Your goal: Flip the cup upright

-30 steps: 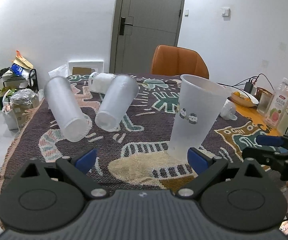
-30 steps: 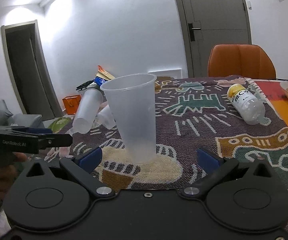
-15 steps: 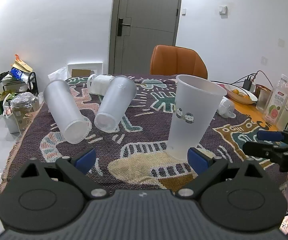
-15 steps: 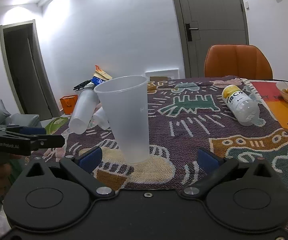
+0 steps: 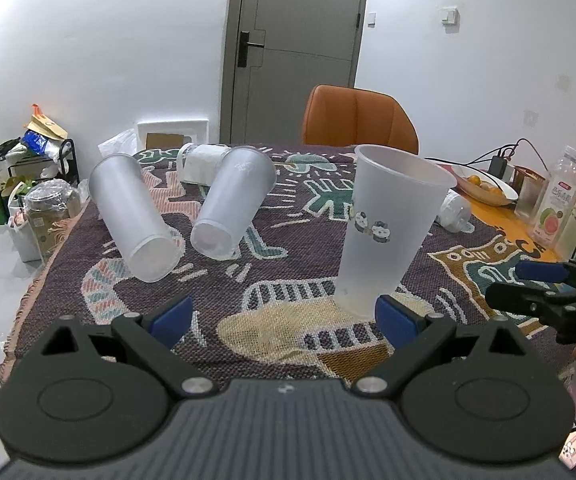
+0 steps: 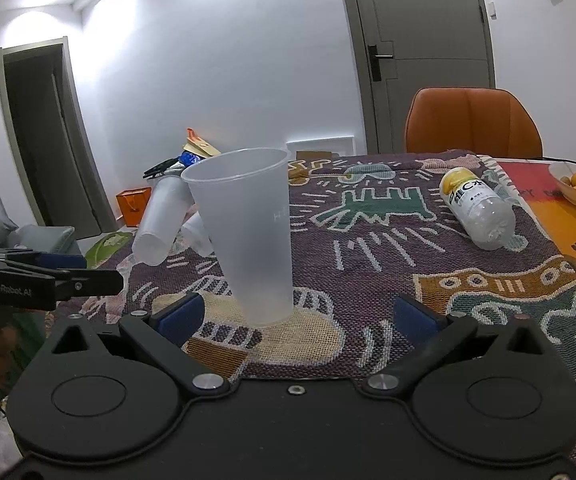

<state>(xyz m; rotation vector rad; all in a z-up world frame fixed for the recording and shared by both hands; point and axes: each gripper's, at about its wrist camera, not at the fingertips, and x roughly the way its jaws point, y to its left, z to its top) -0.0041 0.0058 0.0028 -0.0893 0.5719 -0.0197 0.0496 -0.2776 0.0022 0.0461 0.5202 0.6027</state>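
Note:
A frosted plastic cup with a small panda print [image 5: 387, 228] stands upright on the patterned cloth, also in the right wrist view [image 6: 248, 236]. Two more frosted cups [image 5: 132, 212] [image 5: 232, 204] lie on their sides further left; the right wrist view shows one [image 6: 160, 220]. My left gripper [image 5: 284, 316] is open and empty, just short of the upright cup, whose base sits beside its right finger. My right gripper [image 6: 295, 312] is open and empty, facing the same cup from the other side. Each gripper shows at the edge of the other's view.
A clear bottle with a yellow cap [image 6: 475, 208] lies on the cloth. A white mug [image 5: 202, 162] lies at the far end. A bowl of small oranges [image 5: 483, 188], a juice bottle [image 5: 557, 204] and glasses stand at the right. An orange chair [image 5: 359, 120] stands behind the table.
Both grippers have drawn back slightly from the upright cup, which now looks a little farther and lower in view. The cups have not moved.

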